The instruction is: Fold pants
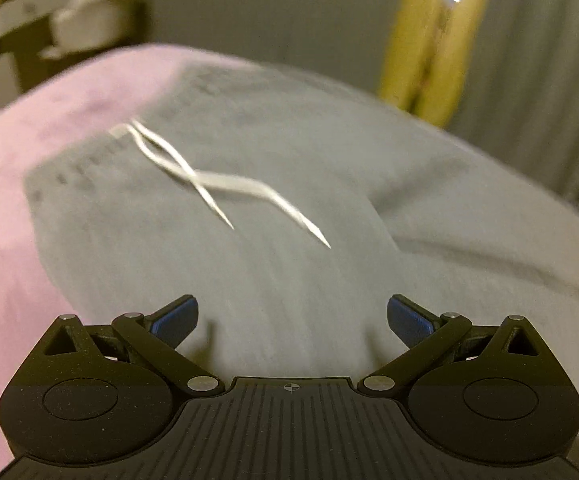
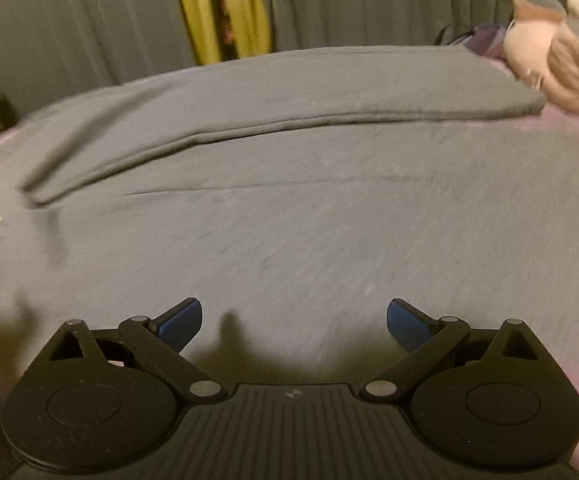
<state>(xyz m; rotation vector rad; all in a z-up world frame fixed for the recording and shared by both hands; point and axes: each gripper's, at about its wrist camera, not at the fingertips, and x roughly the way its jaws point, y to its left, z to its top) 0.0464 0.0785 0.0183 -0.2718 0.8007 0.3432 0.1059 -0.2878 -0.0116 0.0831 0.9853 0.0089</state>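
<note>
Both our left gripper and right gripper gape wide, holding nothing, over grey pants spread across the pink bed; we judge folding barely begun, legs unstacked.

A bedroom, probably: a bed with a pink sheet, a plush toy at its far corner, and grey curtains behind it.

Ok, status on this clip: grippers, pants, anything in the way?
Left gripper open, empty, over the waistband end. Right gripper open, empty, over the legs. Grey pants flat on pink bedding, drawstring loose. Plush toy beside the leg ends.
</note>
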